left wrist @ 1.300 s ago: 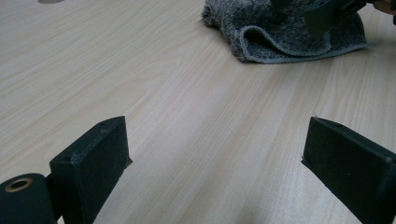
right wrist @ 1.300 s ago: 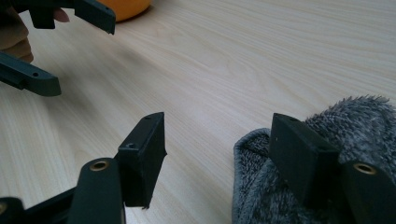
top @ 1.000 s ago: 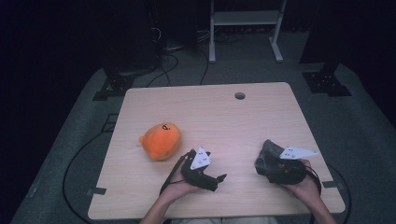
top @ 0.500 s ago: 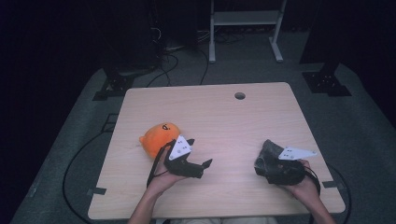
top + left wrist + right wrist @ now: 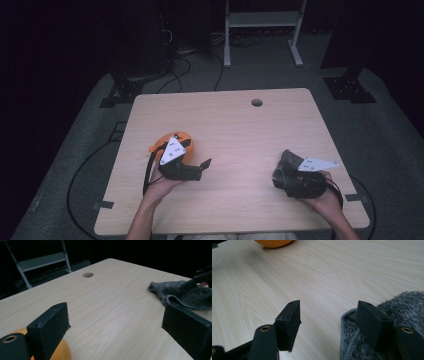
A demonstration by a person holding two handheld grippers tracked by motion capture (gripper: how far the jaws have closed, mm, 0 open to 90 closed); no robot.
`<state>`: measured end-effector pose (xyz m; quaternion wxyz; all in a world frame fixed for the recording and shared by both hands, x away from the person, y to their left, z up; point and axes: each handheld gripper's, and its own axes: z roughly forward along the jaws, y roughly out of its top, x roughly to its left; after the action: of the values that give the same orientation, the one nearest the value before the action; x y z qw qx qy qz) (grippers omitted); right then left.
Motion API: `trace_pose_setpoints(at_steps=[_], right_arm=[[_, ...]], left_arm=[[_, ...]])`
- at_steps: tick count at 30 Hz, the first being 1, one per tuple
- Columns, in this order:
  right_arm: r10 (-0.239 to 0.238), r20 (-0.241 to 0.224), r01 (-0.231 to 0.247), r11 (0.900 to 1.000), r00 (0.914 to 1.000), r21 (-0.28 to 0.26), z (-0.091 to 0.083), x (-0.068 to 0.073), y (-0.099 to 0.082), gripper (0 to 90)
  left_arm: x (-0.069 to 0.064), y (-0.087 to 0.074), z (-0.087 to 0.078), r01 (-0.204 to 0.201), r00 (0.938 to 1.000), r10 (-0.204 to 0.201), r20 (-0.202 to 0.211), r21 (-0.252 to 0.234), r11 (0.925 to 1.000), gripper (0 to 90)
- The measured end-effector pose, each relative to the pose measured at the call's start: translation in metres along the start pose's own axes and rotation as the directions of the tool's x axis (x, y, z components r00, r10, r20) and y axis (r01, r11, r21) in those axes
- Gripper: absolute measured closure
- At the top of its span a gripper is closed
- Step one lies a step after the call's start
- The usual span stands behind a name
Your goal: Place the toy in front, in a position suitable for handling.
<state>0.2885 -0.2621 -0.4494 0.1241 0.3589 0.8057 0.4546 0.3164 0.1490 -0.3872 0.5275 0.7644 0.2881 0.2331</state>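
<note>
a: position of the orange plush toy (image 5: 172, 142)?
b: near the bench's (image 5: 240, 130) left edge, just beyond and left of the left gripper (image 5: 202, 167); nearer that hand by far.
a: left gripper state?
b: jaws wide apart, holding nothing.
a: right gripper (image 5: 328, 320)?
b: spread open, one jaw resting at the grey fleece pouch (image 5: 387, 322), near the front right corner. pouch contents not visible.

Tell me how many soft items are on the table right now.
2: an orange plush toy beside the left gripper at the table's left, and a grey fuzzy cloth at the right gripper.
</note>
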Motion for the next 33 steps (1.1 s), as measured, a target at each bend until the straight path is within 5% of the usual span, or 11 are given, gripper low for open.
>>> trace_pose_setpoints(at_steps=[17,33], right_arm=[[0.001,0.001,-0.001,1.0,1.0,0.0,0.0,0.0,0.0,35.2],[0.002,-0.007,-0.002,1.0,1.0,0.006,0.001,0.001,0.0,35.2]], left_arm=[[0.033,-0.005,-0.024,0.053,0.9939,-0.055,-0.095,-0.024,0.9983,6.4],[0.06,-0.02,-0.037,0.081,0.9741,-0.078,-0.212,0.002,0.9967,4.8]])
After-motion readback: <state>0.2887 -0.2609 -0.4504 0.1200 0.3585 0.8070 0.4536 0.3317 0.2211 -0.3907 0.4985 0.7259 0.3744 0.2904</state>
